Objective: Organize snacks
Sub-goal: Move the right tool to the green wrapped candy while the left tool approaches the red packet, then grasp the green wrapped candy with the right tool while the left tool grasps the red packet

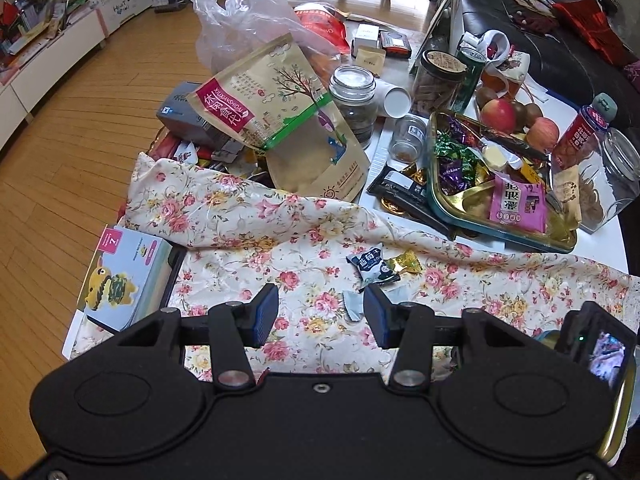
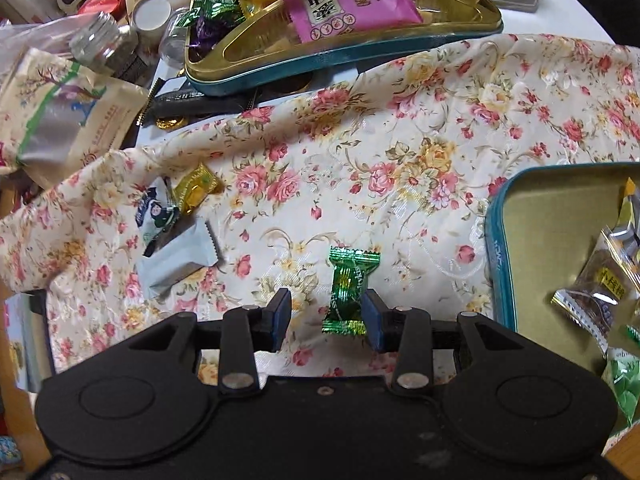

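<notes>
Right gripper (image 2: 326, 318) hangs low over the floral cloth (image 2: 400, 140) with its jaws half spread around a green foil candy (image 2: 347, 292); the candy's edge seems to touch the pad at 3 o'clock while the other pad stands clear, so I'd call it lined up for a pinch, not gripped. Just off at 3 o'clock an open teal tin (image 2: 498, 256) already holds a few packets, likely where the candy belongs. Left gripper (image 1: 320, 314) is likewise half spread and empty above the cloth, with a blue-and-white sweet (image 1: 370, 266) and a gold one (image 1: 406, 261) just beyond at 1 o'clock, probably next. Farther back, a gold-lined tray (image 1: 436, 200) keeps sorted sweets together.
</notes>
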